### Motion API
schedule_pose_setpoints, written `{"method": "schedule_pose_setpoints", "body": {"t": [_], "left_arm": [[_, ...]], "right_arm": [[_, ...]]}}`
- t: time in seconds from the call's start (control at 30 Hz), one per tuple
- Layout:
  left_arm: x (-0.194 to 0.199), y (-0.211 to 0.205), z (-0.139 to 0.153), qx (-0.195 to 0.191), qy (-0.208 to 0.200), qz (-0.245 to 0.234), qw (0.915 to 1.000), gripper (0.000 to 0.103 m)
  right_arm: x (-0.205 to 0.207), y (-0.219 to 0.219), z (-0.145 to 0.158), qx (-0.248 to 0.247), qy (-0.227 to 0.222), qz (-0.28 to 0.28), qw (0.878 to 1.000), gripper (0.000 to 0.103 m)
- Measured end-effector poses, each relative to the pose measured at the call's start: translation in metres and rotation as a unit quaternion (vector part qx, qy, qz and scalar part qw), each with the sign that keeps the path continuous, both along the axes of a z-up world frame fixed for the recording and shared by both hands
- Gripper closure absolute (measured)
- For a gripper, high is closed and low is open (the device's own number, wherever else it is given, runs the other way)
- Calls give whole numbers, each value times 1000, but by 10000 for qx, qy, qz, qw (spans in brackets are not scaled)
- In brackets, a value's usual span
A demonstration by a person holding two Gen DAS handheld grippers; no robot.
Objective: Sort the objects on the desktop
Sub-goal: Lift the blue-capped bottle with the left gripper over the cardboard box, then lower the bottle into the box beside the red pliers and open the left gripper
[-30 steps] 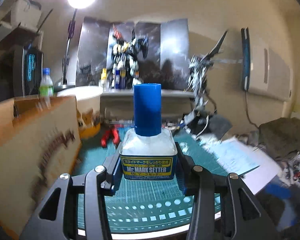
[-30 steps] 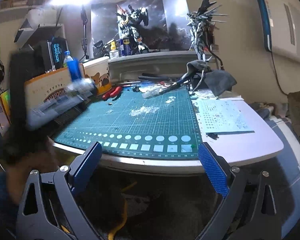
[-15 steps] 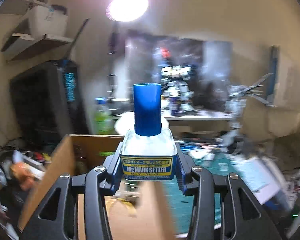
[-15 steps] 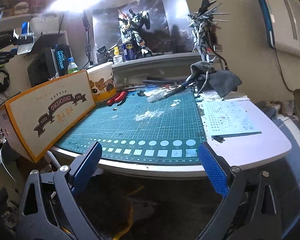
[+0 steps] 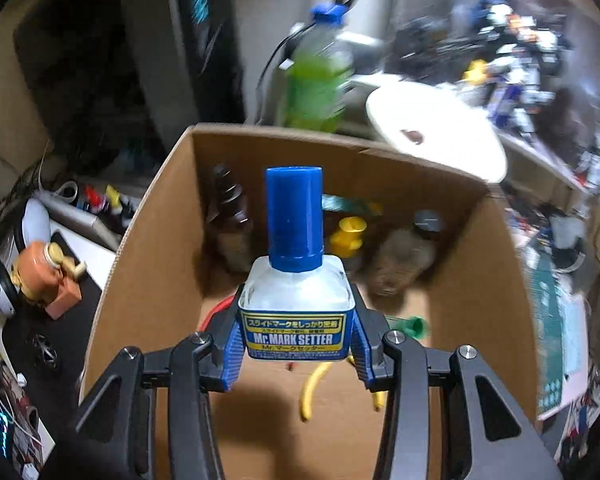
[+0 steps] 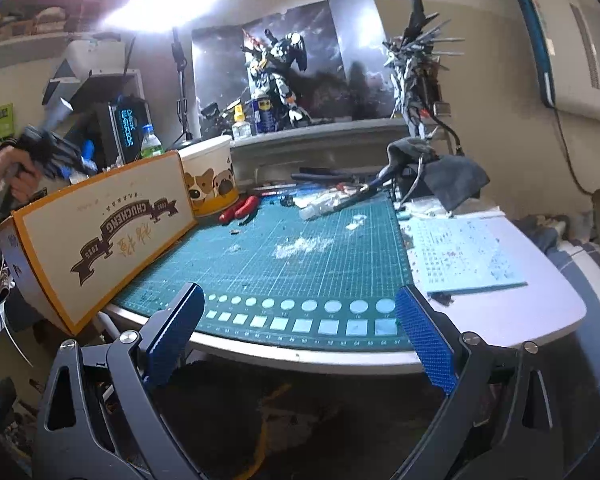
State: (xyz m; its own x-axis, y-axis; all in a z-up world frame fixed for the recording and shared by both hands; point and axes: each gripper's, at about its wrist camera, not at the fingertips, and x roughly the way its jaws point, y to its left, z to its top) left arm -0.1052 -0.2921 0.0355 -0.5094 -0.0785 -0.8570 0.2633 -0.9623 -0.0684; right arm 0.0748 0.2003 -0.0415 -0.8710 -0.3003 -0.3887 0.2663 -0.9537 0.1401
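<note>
Left wrist view: left gripper [image 5: 296, 354] pinches the bottle [image 5: 296, 296] upright above the open box [image 5: 148, 264], where a brown bottle [image 5: 230, 224] stands at back; right gripper [image 6: 300, 336] spread, empty, before the mat [image 6: 300, 256]

Matt brown cardboard box [image 5: 480, 280]; glossy translucent plastic bottle [image 5: 296, 280], smooth blue cap; matt green cutting mat [image 6: 300, 264].

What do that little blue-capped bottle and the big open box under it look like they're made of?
Mr. Mark Setter bottle: likely clear glass or hard plastic, glossy, milky liquid showing through; paper label; its blue cap looks like smooth matte plastic. It is pinched in the left claw.

Box: plain brown corrugated cardboard, dull finish, with raw cut edges at the rim.
</note>
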Motion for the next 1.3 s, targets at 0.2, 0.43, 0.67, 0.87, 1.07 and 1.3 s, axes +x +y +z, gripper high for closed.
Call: {"method": "schedule_pose_setpoints", "body": {"t": [0.2,0.43,0.67,0.87,1.07,1.3], "left_arm": [[-12,-3,-44,-17,-681,-30,9977,59],[-23,-10,-78,-126,-1205,21,9926,59],[-27,-15,-89,-180,-1263,62,9918,59],[-19,-14,-94,-77,-1400,114,9901,59],[-6,-6,-95,-135,-1603,77,9869,58],[2,-2,-86,-142,-1672,58,9858,58]], "right_arm": [[-9,-4,16,70,160,71,9998,6],[-20,-17,27,125,328,227,9991,6],[-22,-30,30,156,427,409,9981,6],[-19,-37,30,170,456,519,9975,6],[-15,-39,35,153,544,577,9967,6],[-13,-41,37,174,574,613,9963,6]]}}
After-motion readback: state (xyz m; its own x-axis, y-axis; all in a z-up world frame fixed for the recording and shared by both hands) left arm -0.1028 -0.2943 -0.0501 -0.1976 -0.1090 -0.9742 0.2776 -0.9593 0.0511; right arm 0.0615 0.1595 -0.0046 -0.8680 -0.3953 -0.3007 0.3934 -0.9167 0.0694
